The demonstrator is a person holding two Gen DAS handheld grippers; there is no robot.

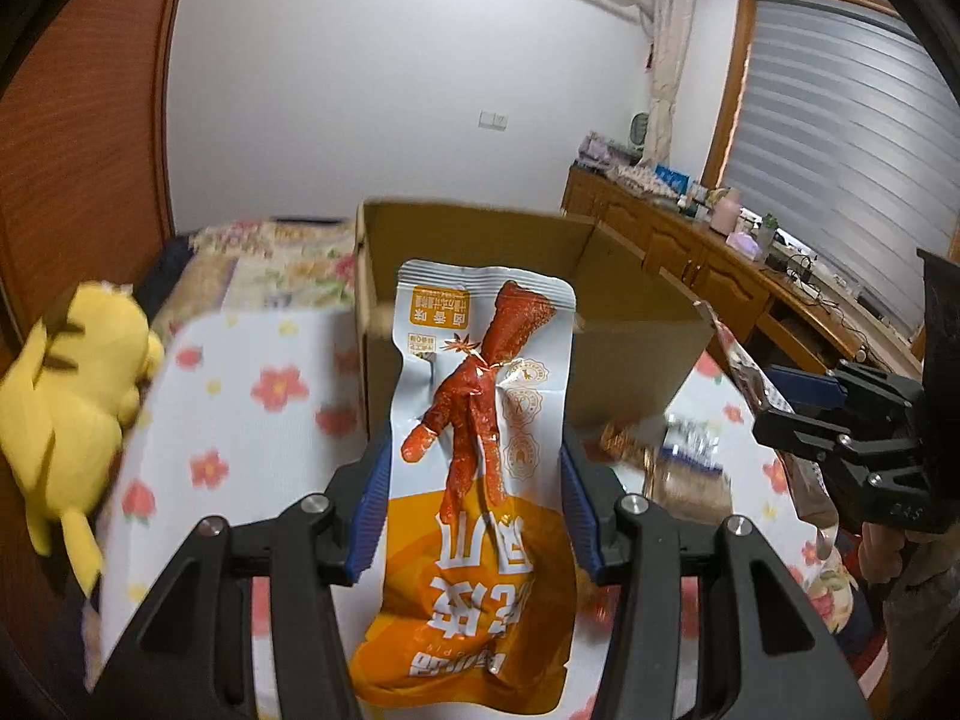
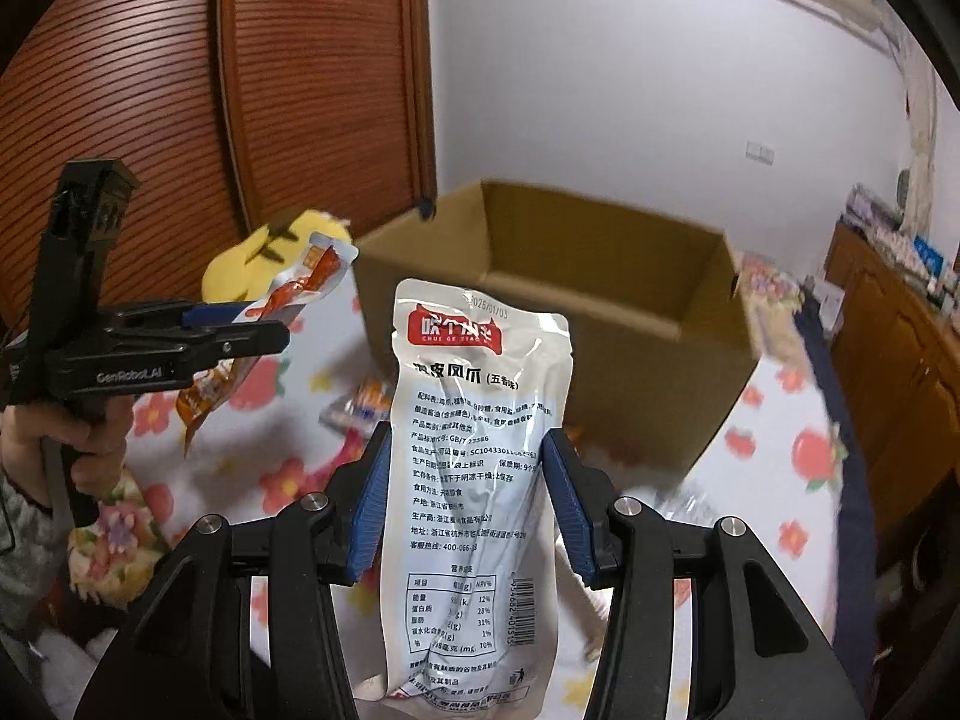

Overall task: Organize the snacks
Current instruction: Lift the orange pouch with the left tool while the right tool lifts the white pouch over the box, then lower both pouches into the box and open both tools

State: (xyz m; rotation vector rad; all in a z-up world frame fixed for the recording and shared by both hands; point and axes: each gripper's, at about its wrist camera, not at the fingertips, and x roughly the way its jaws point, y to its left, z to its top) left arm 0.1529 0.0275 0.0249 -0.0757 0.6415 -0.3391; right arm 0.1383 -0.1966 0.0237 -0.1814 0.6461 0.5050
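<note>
Gripping a snack pouch (image 1: 474, 480) each, both claws hover over the floral cloth (image 1: 252, 420) by wooden cabinets (image 1: 690, 252).

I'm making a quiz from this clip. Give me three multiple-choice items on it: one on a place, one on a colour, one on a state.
1. Where is the cardboard box?
A. beyond both grippers
B. on the floor
C. on the cabinet

2. The plush toy is
A. blue
B. yellow
C. green

3. The left gripper is
A. open and empty
B. shut on a packet
C. shut on the toy

Answers: 1 A, it stands ahead in both views. 2 B, yellow body. 3 B, blue pads press the orange snack packet; the right gripper grips a white packet.
</note>
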